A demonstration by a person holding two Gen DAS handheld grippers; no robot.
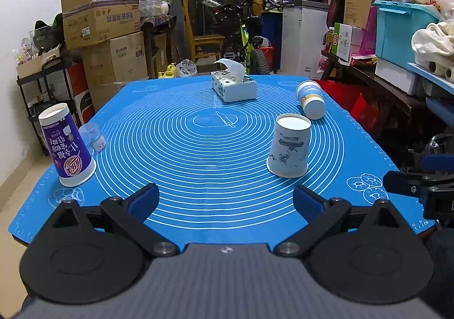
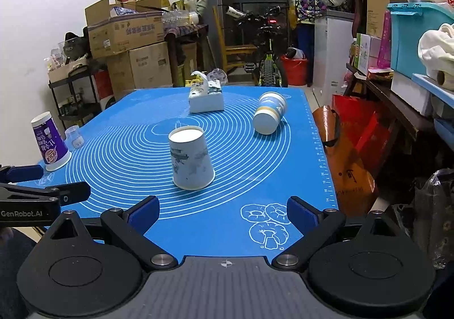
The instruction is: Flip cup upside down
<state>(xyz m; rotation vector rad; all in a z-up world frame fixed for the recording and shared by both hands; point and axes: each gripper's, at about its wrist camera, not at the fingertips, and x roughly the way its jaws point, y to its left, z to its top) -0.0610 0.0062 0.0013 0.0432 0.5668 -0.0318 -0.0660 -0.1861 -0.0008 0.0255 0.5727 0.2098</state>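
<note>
A white paper cup with blue print (image 1: 288, 147) stands upside down on the blue mat (image 1: 215, 165); it also shows in the right wrist view (image 2: 190, 161). A blue and white cup (image 1: 310, 100) lies on its side at the back right, also seen in the right wrist view (image 2: 269, 117). A purple cup (image 1: 66, 146) stands upside down at the left edge, also in the right wrist view (image 2: 49, 146). My left gripper (image 1: 225, 201) is open and empty at the mat's near edge. My right gripper (image 2: 222, 209) is open and empty, near the front right corner.
A tissue box (image 1: 234, 86) sits at the back middle. A small clear cup (image 1: 92, 134) stands beside the purple cup. Cardboard boxes (image 1: 105, 35), a bicycle (image 1: 244, 43) and shelves with bins (image 1: 403, 32) surround the table.
</note>
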